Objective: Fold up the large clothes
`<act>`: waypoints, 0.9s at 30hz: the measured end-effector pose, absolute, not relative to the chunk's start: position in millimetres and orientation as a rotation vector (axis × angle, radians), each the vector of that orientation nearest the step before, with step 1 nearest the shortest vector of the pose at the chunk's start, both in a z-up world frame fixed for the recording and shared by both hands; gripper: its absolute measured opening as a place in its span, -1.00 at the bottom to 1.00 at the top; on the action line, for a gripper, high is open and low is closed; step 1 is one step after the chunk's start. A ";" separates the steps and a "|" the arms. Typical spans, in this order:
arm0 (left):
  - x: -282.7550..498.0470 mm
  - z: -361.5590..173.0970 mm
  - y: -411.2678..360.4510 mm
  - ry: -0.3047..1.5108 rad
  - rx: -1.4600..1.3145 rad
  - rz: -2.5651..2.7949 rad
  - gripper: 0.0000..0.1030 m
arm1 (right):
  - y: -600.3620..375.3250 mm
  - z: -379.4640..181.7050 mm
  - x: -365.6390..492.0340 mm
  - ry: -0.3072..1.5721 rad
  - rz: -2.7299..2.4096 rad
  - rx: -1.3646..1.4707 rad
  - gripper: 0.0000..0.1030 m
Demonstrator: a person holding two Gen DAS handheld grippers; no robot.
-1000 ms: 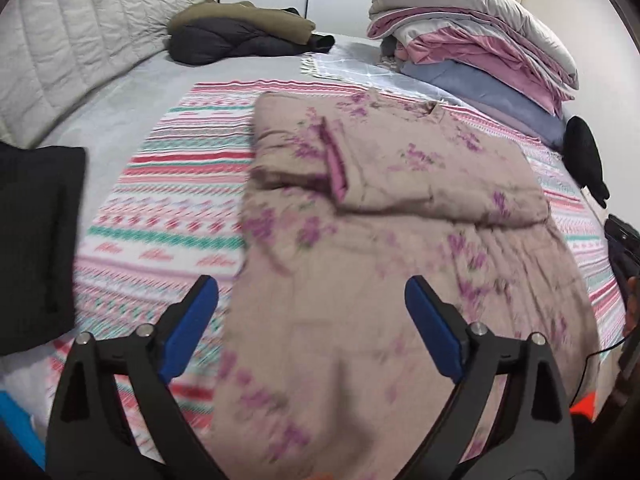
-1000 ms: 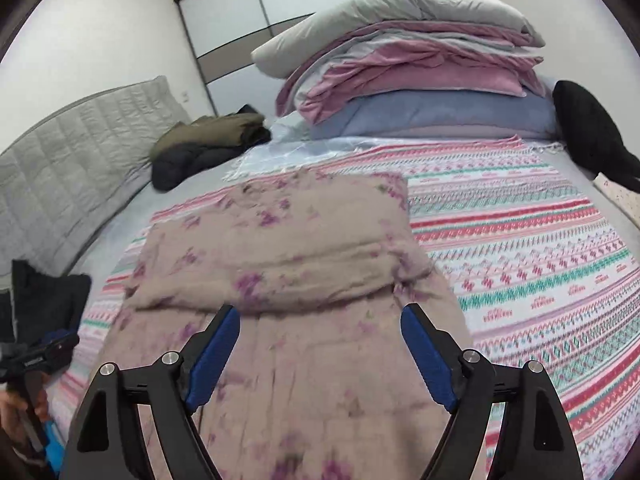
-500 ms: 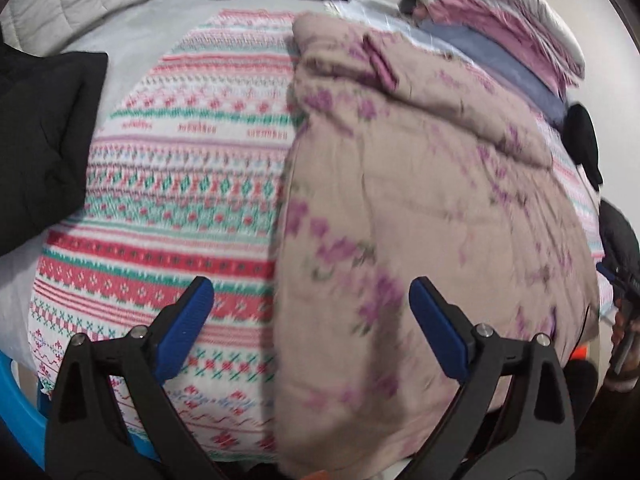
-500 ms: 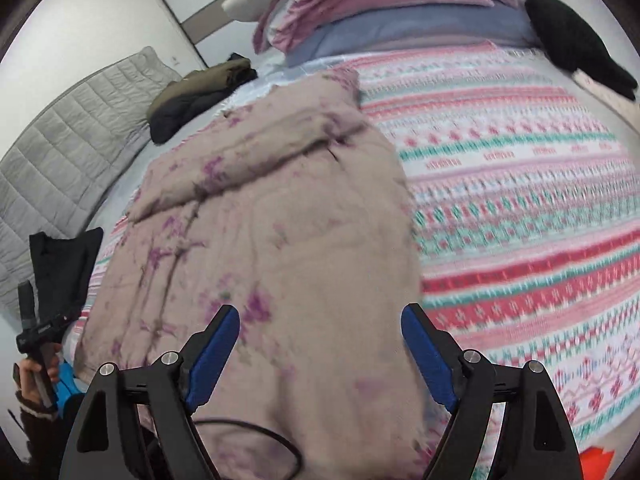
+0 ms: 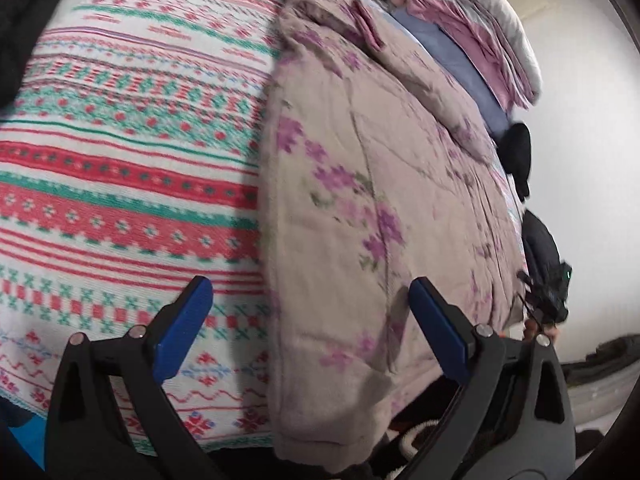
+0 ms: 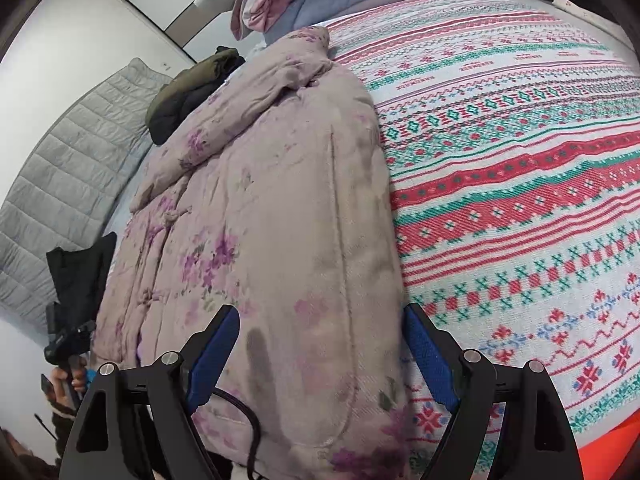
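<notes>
A padded dusty-pink garment with purple flowers (image 5: 360, 184) (image 6: 256, 216) lies lengthwise on the bed, sleeves folded across its far end, its near hem hanging over the bed's front edge. My left gripper (image 5: 310, 320) is open above the hem's left corner, one blue pad over the striped blanket, the other over the garment. My right gripper (image 6: 320, 344) is open above the hem's right corner, straddling the garment's right edge. Nothing sits between either pair of pads. The other gripper shows small in each view, held in a hand (image 6: 70, 376).
A red, green and white patterned blanket (image 5: 120, 152) (image 6: 520, 184) covers the bed. Stacked quilts and pillows (image 5: 480, 24) sit at the far end with a dark jacket (image 6: 192, 92). A black garment (image 6: 80, 276) lies left; a grey quilted headboard (image 6: 52, 184) stands behind.
Both grippers have dropped and tilted downward, coming in close over the garment's near hem at the bed's front edge. Both stay open. The garment has not moved.
</notes>
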State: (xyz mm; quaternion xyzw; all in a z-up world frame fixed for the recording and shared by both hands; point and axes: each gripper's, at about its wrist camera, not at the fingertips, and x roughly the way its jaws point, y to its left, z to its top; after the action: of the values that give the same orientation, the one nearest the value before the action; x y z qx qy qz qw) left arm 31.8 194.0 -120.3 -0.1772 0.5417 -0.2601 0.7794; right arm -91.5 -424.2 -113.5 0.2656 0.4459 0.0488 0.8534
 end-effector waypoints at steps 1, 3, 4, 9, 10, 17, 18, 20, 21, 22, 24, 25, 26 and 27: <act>29.0 -119.9 187.7 1.181 -0.356 -0.582 0.90 | -422.2 -114.0 -89.4 0.939 0.116 0.565 0.66; 25.3 -118.4 176.5 1.196 -0.305 -0.617 0.90 | -417.3 -115.4 -85.0 0.945 0.130 0.569 0.66; 23.4 -117.3 170.5 1.201 -0.274 -0.632 0.90 | -413.9 -115.4 -83.0 0.948 0.131 0.563 0.66; 20.2 -115.7 149.2 1.232 -0.235 -0.705 0.90 | -402.0 -112.6 -77.5 0.971 0.113 0.504 0.62; 20.2 -115.5 145.2 1.237 -0.235 -0.713 0.90 | -400.3 -112.4 -76.7 0.972 0.115 0.505 0.61; 20.5 -114.7 138.5 1.236 -0.201 -0.632 0.34 | -398.5 -110.6 -74.0 1.002 0.094 0.515 -0.28; 20.2 -114.5 140.0 1.234 -0.199 -0.603 0.21 | -397.7 -109.8 -74.2 1.004 0.095 0.517 -0.37; 18.6 -112.7 143.8 1.220 -0.208 -0.576 0.04 | -394.3 -105.8 -75.5 0.992 0.099 0.507 -0.47; 17.0 -110.7 145.2 1.207 -0.214 -0.569 -0.09 | -391.5 -102.5 -76.7 0.982 0.100 0.496 -0.51; 15.2 -108.2 145.3 1.190 -0.220 -0.565 -0.16 | -388.8 -98.8 -77.6 0.972 0.099 0.483 -0.52; 10.2 -99.3 143.6 1.138 -0.227 -0.559 -0.31 | -382.8 -89.6 -78.0 0.954 0.097 0.460 -0.57; 9.1 -95.8 142.5 1.121 -0.227 -0.557 -0.33 | -381.6 -86.5 -78.0 0.948 0.098 0.457 -0.58; 7.7 -90.5 140.6 1.096 -0.226 -0.558 -0.36 | -378.8 -78.0 -77.3 0.933 0.102 0.451 -0.59; 6.9 -84.2 138.8 1.071 -0.228 -0.561 -0.38 | -376.4 -70.1 -77.1 0.916 0.106 0.443 -0.60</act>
State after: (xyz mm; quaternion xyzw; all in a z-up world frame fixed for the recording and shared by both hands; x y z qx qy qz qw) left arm 6.9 138.8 -84.2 -0.1068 0.5025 -0.2633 0.8166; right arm -77.1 -376.4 -70.1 0.2120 0.4383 0.0509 0.8720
